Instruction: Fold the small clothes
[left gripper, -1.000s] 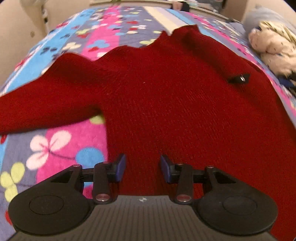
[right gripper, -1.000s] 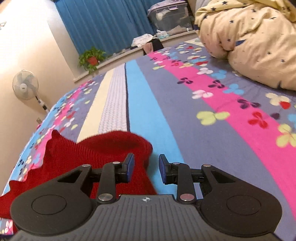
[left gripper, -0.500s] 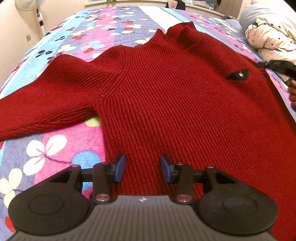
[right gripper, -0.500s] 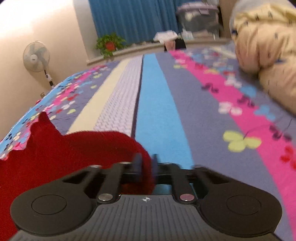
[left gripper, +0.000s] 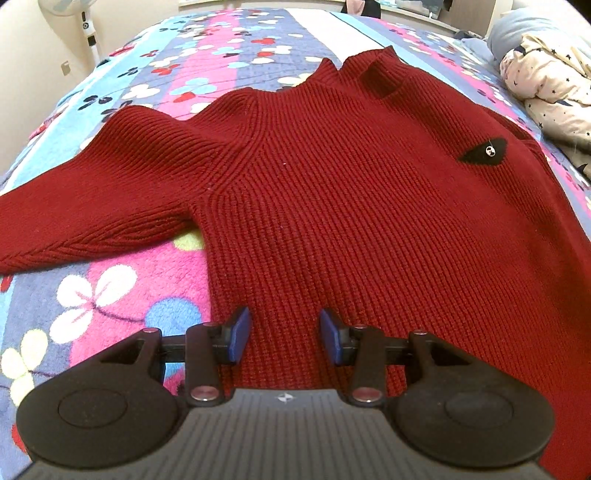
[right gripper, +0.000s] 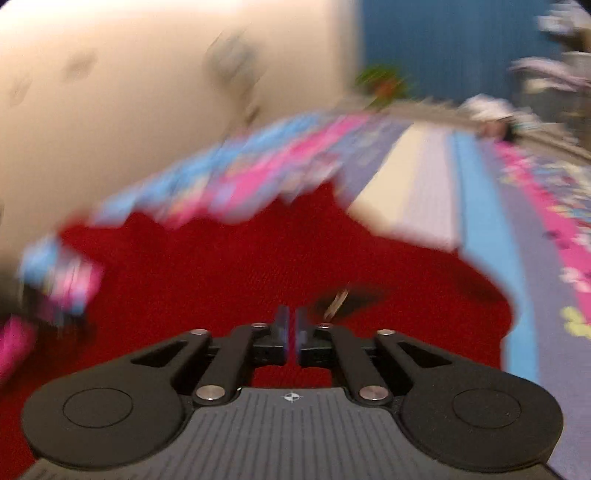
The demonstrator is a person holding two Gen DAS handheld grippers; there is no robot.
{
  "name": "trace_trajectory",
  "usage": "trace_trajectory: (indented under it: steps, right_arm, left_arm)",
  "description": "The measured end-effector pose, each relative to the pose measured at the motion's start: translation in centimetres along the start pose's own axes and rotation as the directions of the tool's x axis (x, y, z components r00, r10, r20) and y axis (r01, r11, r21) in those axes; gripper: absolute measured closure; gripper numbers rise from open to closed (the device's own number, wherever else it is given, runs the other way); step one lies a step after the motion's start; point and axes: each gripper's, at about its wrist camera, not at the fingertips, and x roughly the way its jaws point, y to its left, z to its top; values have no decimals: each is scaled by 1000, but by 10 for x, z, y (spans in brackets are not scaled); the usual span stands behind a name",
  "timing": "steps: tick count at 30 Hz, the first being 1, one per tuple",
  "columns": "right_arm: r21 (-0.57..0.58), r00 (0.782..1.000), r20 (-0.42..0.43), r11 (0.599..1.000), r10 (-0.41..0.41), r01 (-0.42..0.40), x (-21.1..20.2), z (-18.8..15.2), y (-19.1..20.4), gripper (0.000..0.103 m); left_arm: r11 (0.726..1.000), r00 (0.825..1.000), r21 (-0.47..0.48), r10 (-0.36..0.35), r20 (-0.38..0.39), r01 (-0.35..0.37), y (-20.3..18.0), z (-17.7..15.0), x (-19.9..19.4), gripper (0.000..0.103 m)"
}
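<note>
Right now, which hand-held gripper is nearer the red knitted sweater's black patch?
Right hand-held gripper, jaws opening on nothing, sits just short of the patch; left hand-held gripper hovers at hem.

Floral bedspread (left gripper: 122, 284), starry duvet (left gripper: 546, 85), standing fan (left gripper: 86, 22), blue curtain (right gripper: 443, 48).

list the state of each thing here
sweater: spread flat on the bed, unfolded, one sleeve stretched out
left gripper: open, over the sweater, gripping nothing
right gripper: jaws opening, narrow gap, nothing between them
duvet: bunched up
</note>
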Motion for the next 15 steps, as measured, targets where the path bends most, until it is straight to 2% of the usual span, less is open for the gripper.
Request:
trace_trajectory:
  steps: [2,3,5,10,13,15]
  right_arm:
    - [67,992,46,991,-116,113,4,21,-24,48]
    - [98,984,42,981,-175,170,12,31,-38,48]
    - [138,972,4,963,-236,233,31,46,-66,47]
    - [168,944,-165,935,-286,313,95,54,-115,44]
    - [151,918,-297,936,-262,316,135,46,-123,42]
    - [133,908,-341,943,-245,304,148,42,-122,44]
  left_arm:
    - [1000,1000,-4,-2,-8,2,0,2,0,57]
    - [1000,1000,-7,-5,-11,5,1,3,1,57]
    - [1000,1000,-17,-8,-14,8,2,4,1,56]
    - [999,1000,-30,-18,-18,17,5,5,2,56]
    - [999,999,-31,-25,-21,24,6,6,3,56]
    - [999,999,-34,-31,-23,30,7,6,5,55]
